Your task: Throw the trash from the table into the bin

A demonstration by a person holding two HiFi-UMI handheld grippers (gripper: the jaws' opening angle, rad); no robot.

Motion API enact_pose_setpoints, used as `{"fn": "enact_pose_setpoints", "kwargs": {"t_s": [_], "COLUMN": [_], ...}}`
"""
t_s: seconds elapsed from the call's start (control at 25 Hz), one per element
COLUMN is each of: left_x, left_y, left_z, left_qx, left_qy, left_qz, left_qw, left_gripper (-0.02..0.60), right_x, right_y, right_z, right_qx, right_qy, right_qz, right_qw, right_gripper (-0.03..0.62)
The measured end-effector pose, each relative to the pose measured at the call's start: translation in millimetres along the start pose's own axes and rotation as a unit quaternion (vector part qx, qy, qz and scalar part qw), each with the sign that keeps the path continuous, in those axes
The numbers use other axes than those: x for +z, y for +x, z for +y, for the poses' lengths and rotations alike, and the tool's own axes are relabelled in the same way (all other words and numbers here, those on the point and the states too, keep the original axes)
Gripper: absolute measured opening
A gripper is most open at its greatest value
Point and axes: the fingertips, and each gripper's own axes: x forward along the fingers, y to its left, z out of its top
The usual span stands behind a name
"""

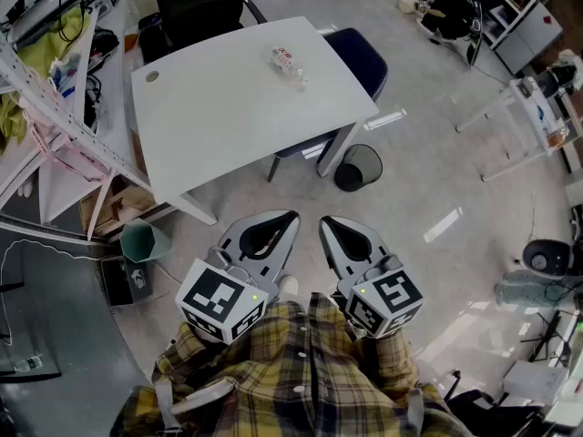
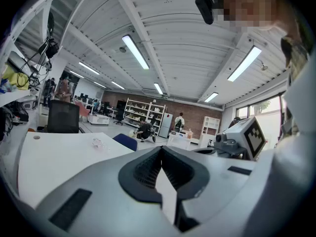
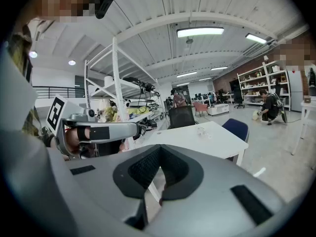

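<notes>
- Two grippers, the left gripper [image 1: 293, 215] and the right gripper [image 1: 324, 219], are held low and close to our body, well short of the bench [image 1: 209, 116]. We read this as a carrying posture for the approach, not a reach.
- Both pairs of jaws are clenched tip to tip with nothing between them, as each gripper view confirms. Nothing lies within reach, so we have no reason to spread them.
- The trash [image 1: 287, 62], a crumpled piece of clear plastic, lies alone on the far part of the bench, well apart from both grippers. We judge the task not yet begun.
- A black mesh bin [image 1: 358, 167] stands on the floor just beside a bench leg, which would make a short carry from the trash. A green bin [image 1: 144, 241] stands near the opposite leg, and we cannot tell which one is meant.
- We expect the next move to be stepping closer and opening one gripper over the trash.
</notes>
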Motion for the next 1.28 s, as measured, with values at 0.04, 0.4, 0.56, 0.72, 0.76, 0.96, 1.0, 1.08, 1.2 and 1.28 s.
{"fn": "enact_pose_setpoints", "kwargs": {"t_s": [0.04,0.4,0.56,0.72,0.76,0.96,1.0,1.08,1.2,1.28], "left_x": [-0.4,-3.8,-6.4,-11.1,-12.1,-19.0,-19.5,-19.3,-17.6,-13.8], "left_y": [0.9,8.5,13.4,13.1,12.7,14.8,15.8,19.1,29.0,39.1], "left_z": [-1.1,-10.6,-20.7,-26.0,-27.0,-29.2,-28.5,-24.0,-9.9,1.8], "left_qx": [0.001,0.006,0.008,0.017,0.020,0.026,0.027,0.028,0.027,0.026], "left_qy": [0.000,0.002,0.006,0.004,0.003,0.000,-0.002,-0.003,-0.003,-0.005], "left_qz": [0.000,-0.001,-0.002,-0.005,-0.006,-0.002,-0.001,-0.001,0.000,-0.001], "left_qw": [1.0000,1.0000,1.0000,0.9998,0.9998,0.9996,0.9996,0.9996,0.9996,0.9997], "left_gripper": [0.009,0.009,0.009,0.009,0.009,0.009,0.009,0.009,0.009,0.009], "right_x": [0.8,1.8,1.2,-3.3,-4.3,-11.2,-11.9,-12.8,-10.1,-5.7], "right_y": [-1.4,-12.6,-20.8,-26.5,-28.2,-33.1,-32.9,-29.6,-16.6,-6.2], "right_z": [-1.3,-9.3,-14.2,-17.0,-17.2,-22.3,-23.9,-27.9,-37.6,-46.6], "right_qx": [0.000,0.002,0.009,0.015,0.016,0.017,0.016,0.016,0.014,0.011], "right_qy": [0.000,-0.001,-0.005,-0.003,-0.003,0.004,0.005,0.008,0.013,0.014], "right_qz": [0.000,-0.008,-0.014,-0.013,-0.013,-0.011,-0.012,-0.012,-0.011,-0.010], "right_qw": [1.000,1.000,1.000,1.000,1.000,1.000,1.000,1.000,1.000,1.000], "right_gripper": [-0.002,-0.002,-0.002,-0.002,-0.002,-0.002,-0.002,-0.002,-0.002,-0.002]}}
